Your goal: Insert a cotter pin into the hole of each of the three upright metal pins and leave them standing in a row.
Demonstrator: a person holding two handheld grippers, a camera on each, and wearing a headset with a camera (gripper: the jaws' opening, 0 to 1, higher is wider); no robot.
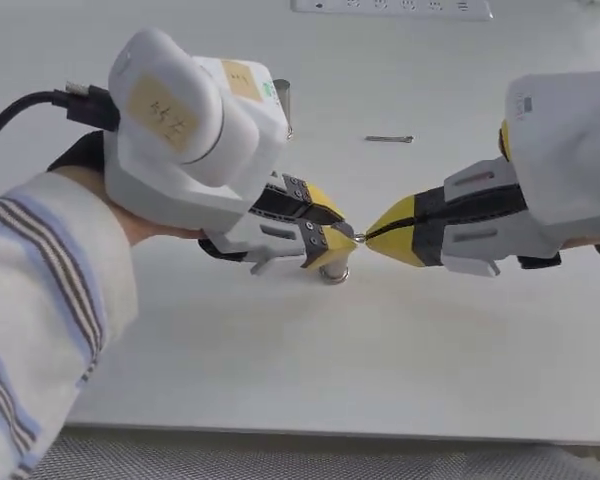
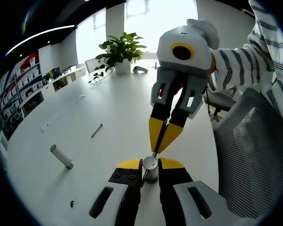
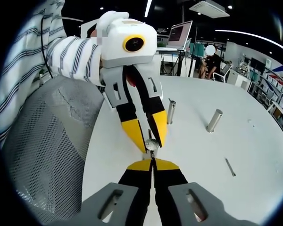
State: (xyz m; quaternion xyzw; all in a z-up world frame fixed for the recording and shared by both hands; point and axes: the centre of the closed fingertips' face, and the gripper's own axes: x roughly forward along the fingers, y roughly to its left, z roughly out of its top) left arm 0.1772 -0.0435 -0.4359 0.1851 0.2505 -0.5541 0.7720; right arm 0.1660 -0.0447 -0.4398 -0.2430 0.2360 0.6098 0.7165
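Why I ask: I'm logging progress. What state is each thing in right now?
left claw: shut on clamped metal pin
right claw: shut on held cotter pin
clamped metal pin: upright on the table
held cotter pin: tip at clamped metal pin's top
second metal pin: upright, free
third metal pin: free; upright or tilted, cannot tell
loose cotter pin: lying flat

In the head view the left gripper [image 1: 338,248] hides most of the metal pin [image 1: 332,274] at centre; only its base shows. The cotter pin [image 1: 359,238] pinched at the right gripper [image 1: 372,241] tips is a mere glint, too small to make out. At upper centre a second metal pin [image 1: 285,104] stands half hidden behind the left gripper's body. The top edge cuts off the power strip [image 1: 390,7].
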